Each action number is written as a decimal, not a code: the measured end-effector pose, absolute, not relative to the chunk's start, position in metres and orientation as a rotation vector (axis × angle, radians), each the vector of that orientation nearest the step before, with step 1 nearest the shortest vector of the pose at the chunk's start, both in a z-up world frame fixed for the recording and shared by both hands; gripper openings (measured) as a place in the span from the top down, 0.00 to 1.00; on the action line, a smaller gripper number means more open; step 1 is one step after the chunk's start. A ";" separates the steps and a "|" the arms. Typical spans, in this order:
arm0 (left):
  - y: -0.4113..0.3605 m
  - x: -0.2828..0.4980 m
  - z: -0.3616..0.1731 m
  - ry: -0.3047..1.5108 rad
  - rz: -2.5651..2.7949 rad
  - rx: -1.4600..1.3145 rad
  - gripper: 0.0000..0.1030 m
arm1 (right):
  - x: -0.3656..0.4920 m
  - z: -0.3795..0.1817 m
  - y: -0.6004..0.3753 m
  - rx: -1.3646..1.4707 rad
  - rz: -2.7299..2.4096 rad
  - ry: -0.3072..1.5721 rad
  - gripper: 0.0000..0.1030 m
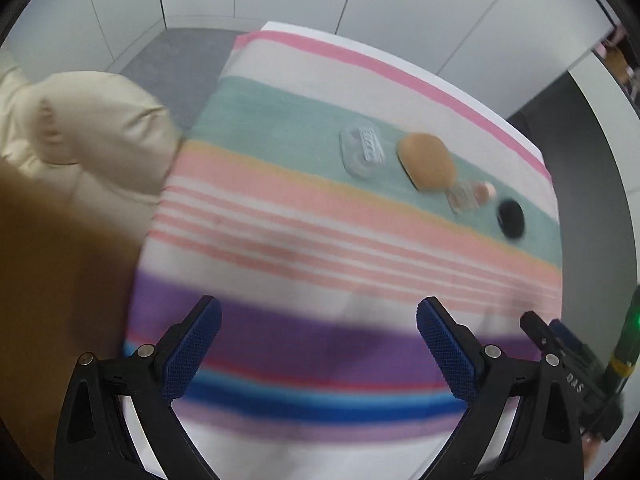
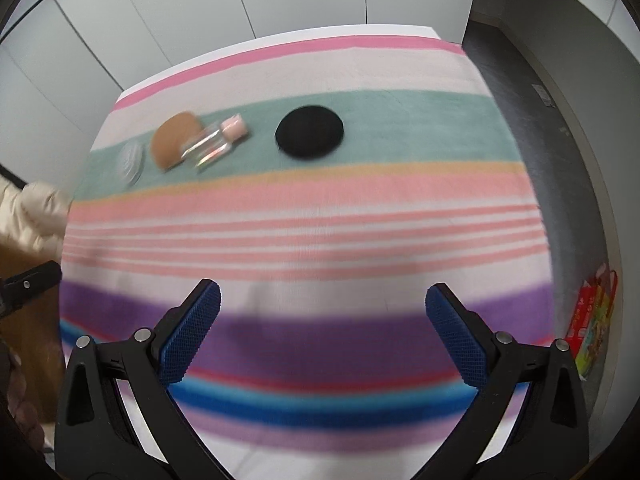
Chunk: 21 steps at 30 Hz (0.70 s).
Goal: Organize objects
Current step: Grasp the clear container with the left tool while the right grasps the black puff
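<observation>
While both tools (image 1: 318,344) (image 2: 322,330) gape, a bottle (image 2: 214,142) — seemingly glass — lies flat.

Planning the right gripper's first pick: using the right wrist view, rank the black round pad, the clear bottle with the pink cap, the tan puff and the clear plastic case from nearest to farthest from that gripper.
1. Black round pad, ahead on the green stripe, nearest the open right gripper.
2. Clear bottle with the pink cap, to its left.
3. Tan puff, farther left, touching the bottle.
4. Clear plastic case, leftmost.

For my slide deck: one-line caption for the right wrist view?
Open right gripper above striped cloth; black disc, clear bottle, brown pad along the green stripe.
</observation>
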<state>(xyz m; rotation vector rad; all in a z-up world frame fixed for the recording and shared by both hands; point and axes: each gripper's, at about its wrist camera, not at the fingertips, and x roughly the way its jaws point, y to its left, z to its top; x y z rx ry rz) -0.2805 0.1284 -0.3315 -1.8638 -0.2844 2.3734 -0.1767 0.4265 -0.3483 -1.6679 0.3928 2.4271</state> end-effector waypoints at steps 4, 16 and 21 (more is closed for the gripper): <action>0.135 -0.317 -0.363 -0.337 2.349 -1.953 0.04 | -0.210 -0.371 0.437 -1.656 2.423 0.422 0.00; 0.156 -0.384 -0.383 -0.337 2.536 -1.898 0.05 | -0.267 -0.383 0.431 -1.554 2.499 0.276 0.04; 0.172 -0.385 -0.381 -0.150 2.601 -1.827 0.46 | -0.275 -0.379 0.429 -1.508 2.541 0.152 0.48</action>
